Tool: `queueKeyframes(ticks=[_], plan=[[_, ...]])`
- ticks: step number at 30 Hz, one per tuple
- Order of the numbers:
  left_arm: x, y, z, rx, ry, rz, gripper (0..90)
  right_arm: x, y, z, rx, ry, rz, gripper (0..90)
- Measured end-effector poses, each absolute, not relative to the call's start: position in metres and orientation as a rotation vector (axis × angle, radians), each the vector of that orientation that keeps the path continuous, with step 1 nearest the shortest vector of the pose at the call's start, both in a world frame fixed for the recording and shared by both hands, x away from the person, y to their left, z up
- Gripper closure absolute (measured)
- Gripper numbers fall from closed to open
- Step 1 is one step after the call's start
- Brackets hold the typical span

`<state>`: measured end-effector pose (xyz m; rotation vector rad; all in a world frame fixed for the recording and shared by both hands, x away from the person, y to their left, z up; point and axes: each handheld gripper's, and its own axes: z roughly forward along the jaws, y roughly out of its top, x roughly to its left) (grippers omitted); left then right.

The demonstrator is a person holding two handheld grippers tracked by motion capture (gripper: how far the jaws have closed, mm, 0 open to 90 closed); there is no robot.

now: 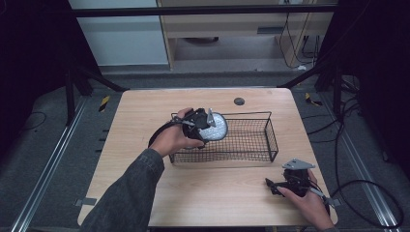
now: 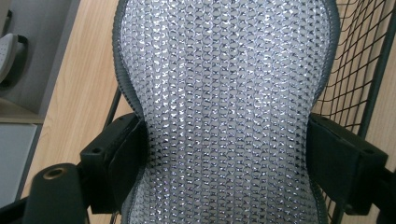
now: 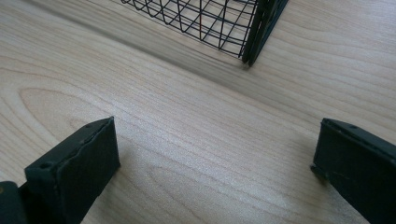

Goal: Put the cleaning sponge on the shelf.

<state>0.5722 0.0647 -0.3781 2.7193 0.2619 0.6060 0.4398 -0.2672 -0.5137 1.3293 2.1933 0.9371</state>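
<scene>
A silvery mesh-covered pad [image 2: 224, 112] with a dark rim is pinched at its narrowed waist by the left gripper [image 1: 205, 126], whose fingers [image 2: 119, 154] clench it from both sides. It hangs over the left end of the black wire basket [image 1: 270, 137] on the wooden bench [image 1: 145, 106], probably on its way in or out. The right gripper [image 1: 273, 183] rests low near the basket's corner [image 3: 252, 46], fingers [image 3: 74, 168] spread wide and empty, seemingly waiting.
</scene>
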Motion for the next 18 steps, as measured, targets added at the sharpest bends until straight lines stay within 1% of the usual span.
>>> queueKeyframes(ticks=[3, 8, 10, 11, 12, 13, 15, 18], plan=[[0.573, 0.063, -0.382, 2.735, 0.254, 0.61, 15.8, 0.44, -0.267, -0.514, 1.33, 2.193, 0.937, 0.4], [0.576, 0.065, -0.383, 2.735, 0.29, 0.596, 14.6, 0.44, -0.267, -0.513, 1.338, 2.193, 0.938, 0.4], [0.576, 0.066, -0.383, 2.726, 0.31, 0.601, 12.9, 0.44, -0.267, -0.514, 1.327, 2.193, 0.935, 0.4], [0.578, 0.069, -0.383, 2.716, 0.338, 0.574, 9.8, 0.44, -0.267, -0.514, 1.33, 2.193, 0.937, 0.4], [0.578, 0.069, -0.383, 2.716, 0.338, 0.574, 8.3, 0.44, -0.267, -0.514, 1.33, 2.193, 0.937, 0.4], [0.579, 0.07, -0.384, 2.709, 0.353, 0.565, 8.3, 0.44, -0.267, -0.514, 1.329, 2.193, 0.937, 0.4], [0.58, 0.073, -0.384, 2.706, 0.392, 0.508, 3.8, 0.44, -0.267, -0.514, 1.331, 2.193, 0.935, 0.4], [0.579, 0.074, -0.384, 2.702, 0.392, 0.518, 4.1, 0.44, -0.267, -0.514, 1.33, 2.192, 0.935, 0.4]])
